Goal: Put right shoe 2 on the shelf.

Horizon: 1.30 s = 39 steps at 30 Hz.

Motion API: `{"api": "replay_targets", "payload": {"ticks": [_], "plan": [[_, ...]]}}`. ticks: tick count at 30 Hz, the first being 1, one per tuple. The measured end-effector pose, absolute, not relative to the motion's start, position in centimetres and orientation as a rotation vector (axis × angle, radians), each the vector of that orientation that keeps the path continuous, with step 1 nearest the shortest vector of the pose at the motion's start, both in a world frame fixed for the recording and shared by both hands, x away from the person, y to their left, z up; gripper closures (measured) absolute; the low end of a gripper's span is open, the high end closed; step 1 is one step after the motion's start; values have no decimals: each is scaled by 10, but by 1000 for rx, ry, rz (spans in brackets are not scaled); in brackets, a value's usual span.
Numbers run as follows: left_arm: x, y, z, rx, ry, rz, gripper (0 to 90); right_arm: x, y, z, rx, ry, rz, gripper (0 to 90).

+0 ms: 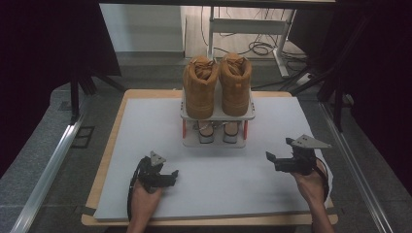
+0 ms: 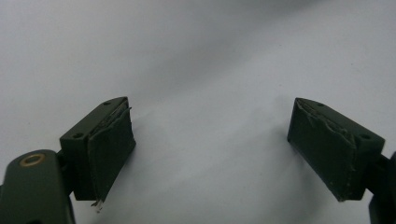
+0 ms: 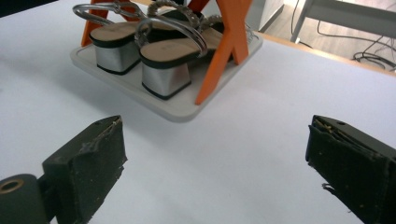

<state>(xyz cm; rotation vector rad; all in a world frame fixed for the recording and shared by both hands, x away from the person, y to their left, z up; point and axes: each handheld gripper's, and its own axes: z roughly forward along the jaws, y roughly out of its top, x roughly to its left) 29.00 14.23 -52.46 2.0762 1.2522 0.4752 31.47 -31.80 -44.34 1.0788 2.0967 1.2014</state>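
The desk (image 1: 145, 194) is carrying a two-tier shoe rack (image 1: 217, 115) at its far middle. Tan boots (image 1: 216, 85) are standing on the top tier, toes pointing away from the person. Silver-heeled sandals (image 3: 154, 51) are sitting on the bottom tier, lengthwise front to back, heels facing the person. The right tool (image 3: 215, 163) is hovering near them, jaws apart and empty; the left tool (image 2: 212, 149) is resting apart over bare desk.

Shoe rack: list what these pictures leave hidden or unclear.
- Sandals, high view: toes hidden under the rack's top shelf.
- Boots, high view: soles and fronts hidden by their own uppers.
- Rack, right gripper view: top cut off by the frame's edge.
- Sandals, right gripper view: fronts behind orange legs.
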Motion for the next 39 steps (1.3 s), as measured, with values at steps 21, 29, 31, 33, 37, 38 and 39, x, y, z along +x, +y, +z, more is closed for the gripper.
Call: {"api": "replay_targets", "payload": {"ticks": [21, 29, 31, 33, 37, 38, 39], "plan": [[290, 142, -525, 2076, 1251, 478, 142, 303, -344, -483, 1172, 2162, 1089, 19], [290, 142, -525, 2076, 1250, 479, 142, 300, -345, -500, 1190, 2207, 1023, 20], [290, 142, -525, 2076, 1250, 478, 142, 300, -345, -506, 1202, 2227, 998, 19], [290, 142, -525, 2076, 1250, 479, 142, 301, -345, -510, 1206, 2242, 977, 19], [290, 142, -525, 2077, 1249, 479, 142, 303, -346, -521, 1238, 2278, 928, 6], [290, 142, -525, 2076, 1249, 480, 143, 305, -347, -521, 1257, 2278, 936, 11], [290, 142, -525, 2076, 1250, 480, 143, 305, -347, -521, 1258, 2277, 935, 9]]}}
